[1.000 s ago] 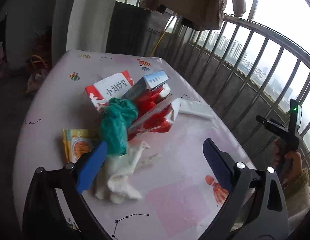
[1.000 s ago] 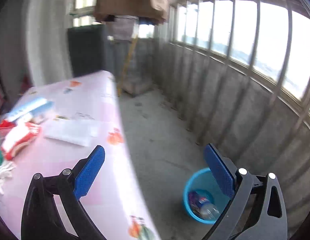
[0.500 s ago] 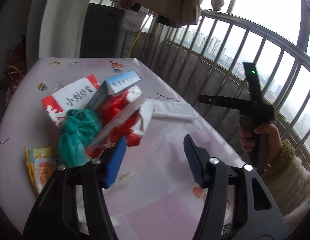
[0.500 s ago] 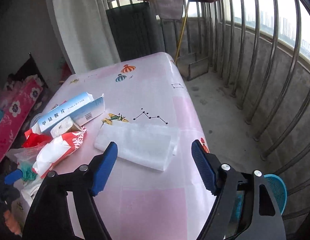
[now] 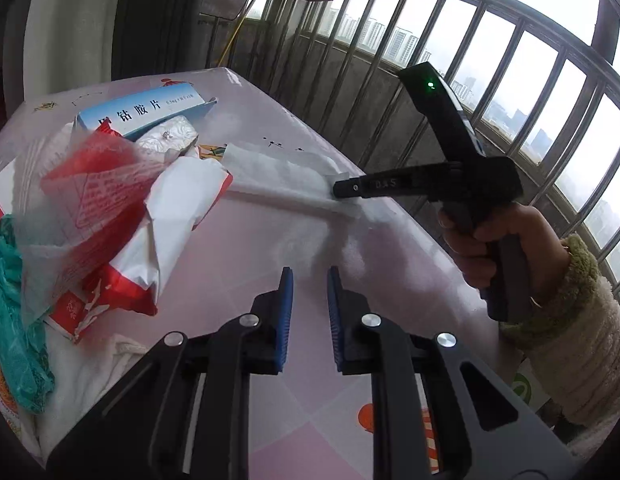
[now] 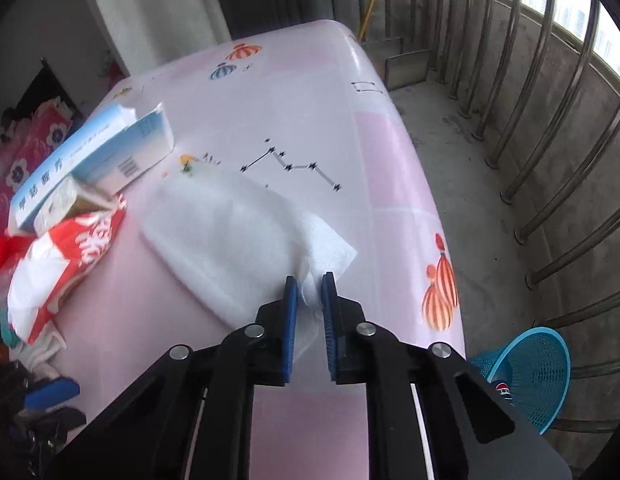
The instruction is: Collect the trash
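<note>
- The right gripper point(image 6: 309, 294) is sitting low in the middle of the right wrist view, its blue pads having just been closing, and they are now pinching the near corner of a white foam sheet point(image 6: 229, 232) that is lying flat on the pink worktop point(image 6: 310, 92).
- In the left wrist view the same sheet point(image 5: 281, 178) is showing at centre, with the tip of the right gripper point(image 5: 344, 189) pressing at its right end and a hand point(image 5: 482, 240) in a fuzzy cream sleeve point(image 5: 570, 320) squeezing the handle at the right of the frame.
- The left gripper point(image 5: 309, 292) is hovering at lower centre of its own view; its jaws have just been closing, they are standing narrowly apart, and nothing is lying between them, only bare worktop point(image 5: 245, 264) beyond.
- At the left of that view a heap of rubbish is piling up: a red and white wrapper point(image 5: 177, 216), a crumpled clear and red plastic bag point(image 5: 81, 200), a teal plastic bag point(image 5: 13, 320) and a blue and white carton point(image 5: 145, 110) behind them.
- The carton point(image 6: 97, 152) and the wrapper point(image 6: 65, 256) are also appearing at the left of the right wrist view, just beside the sheet.
- A blue mesh basket point(image 6: 538, 376) is standing on the concrete floor at the lower right of the right wrist view, below the worktop edge, with a bottle point(image 6: 502, 390) partly showing inside.
</note>
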`<action>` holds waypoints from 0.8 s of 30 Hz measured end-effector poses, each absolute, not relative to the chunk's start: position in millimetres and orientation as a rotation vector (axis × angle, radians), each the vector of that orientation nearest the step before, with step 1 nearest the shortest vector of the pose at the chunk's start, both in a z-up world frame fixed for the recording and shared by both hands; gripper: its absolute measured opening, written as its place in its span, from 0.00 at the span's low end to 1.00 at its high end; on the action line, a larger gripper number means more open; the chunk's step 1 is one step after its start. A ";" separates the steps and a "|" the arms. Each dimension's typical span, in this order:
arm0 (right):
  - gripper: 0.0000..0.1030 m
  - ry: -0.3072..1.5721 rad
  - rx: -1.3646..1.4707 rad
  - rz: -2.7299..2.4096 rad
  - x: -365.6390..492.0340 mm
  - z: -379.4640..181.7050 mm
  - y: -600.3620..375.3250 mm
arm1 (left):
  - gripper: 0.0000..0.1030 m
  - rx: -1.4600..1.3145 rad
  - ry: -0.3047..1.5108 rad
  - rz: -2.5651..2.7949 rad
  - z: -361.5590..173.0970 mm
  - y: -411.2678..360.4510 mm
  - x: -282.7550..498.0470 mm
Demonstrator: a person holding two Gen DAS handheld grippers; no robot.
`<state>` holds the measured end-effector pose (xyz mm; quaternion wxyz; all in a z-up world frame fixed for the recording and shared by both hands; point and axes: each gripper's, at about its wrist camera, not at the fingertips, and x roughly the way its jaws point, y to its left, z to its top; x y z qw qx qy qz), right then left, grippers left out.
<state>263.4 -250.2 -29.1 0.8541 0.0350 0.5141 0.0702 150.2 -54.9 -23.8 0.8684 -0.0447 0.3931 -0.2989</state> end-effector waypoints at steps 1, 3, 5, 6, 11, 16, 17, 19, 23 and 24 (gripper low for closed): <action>0.10 1.083 0.053 0.157 254.8 -28.5 -245.9 | 0.15 -0.094 0.828 -0.624 -25.4 -55.8 150.3; 0.07 1.090 0.034 0.177 240.9 -28.1 -240.5 | 0.15 -0.098 0.838 -0.623 -28.1 -57.8 151.2; 0.06 1.103 0.040 0.204 226.6 -27.5 -236.7 | 0.14 -0.101 0.842 -0.625 -27.8 -58.3 153.3; 0.06 1.110 0.047 0.221 218.6 -27.5 -234.6 | 0.14 -0.103 0.842 -0.627 -26.9 -57.4 153.1; 0.05 1.161 0.136 0.311 176.7 -28.6 -229.7 | 0.14 -0.120 0.846 -0.630 -25.5 -52.4 146.4; 0.05 1.232 0.252 0.438 129.7 -33.0 -210.7 | 0.14 -0.133 0.876 -0.629 -30.0 -33.6 133.3; 0.05 1.239 0.260 0.456 121.1 -33.1 -206.8 | 0.13 -0.137 0.886 -0.629 -32.0 -29.2 132.2; 0.05 1.244 0.251 0.478 106.1 -32.2 -200.6 | 0.13 -0.140 0.900 -0.620 -35.2 -18.9 125.4; 0.30 1.218 0.218 0.477 93.6 -19.2 -201.7 | 0.14 -0.172 0.901 -0.587 -32.2 8.7 105.1; 0.37 1.192 0.219 0.461 93.2 -13.8 -204.4 | 0.14 -0.178 0.891 -0.571 -28.8 15.9 99.4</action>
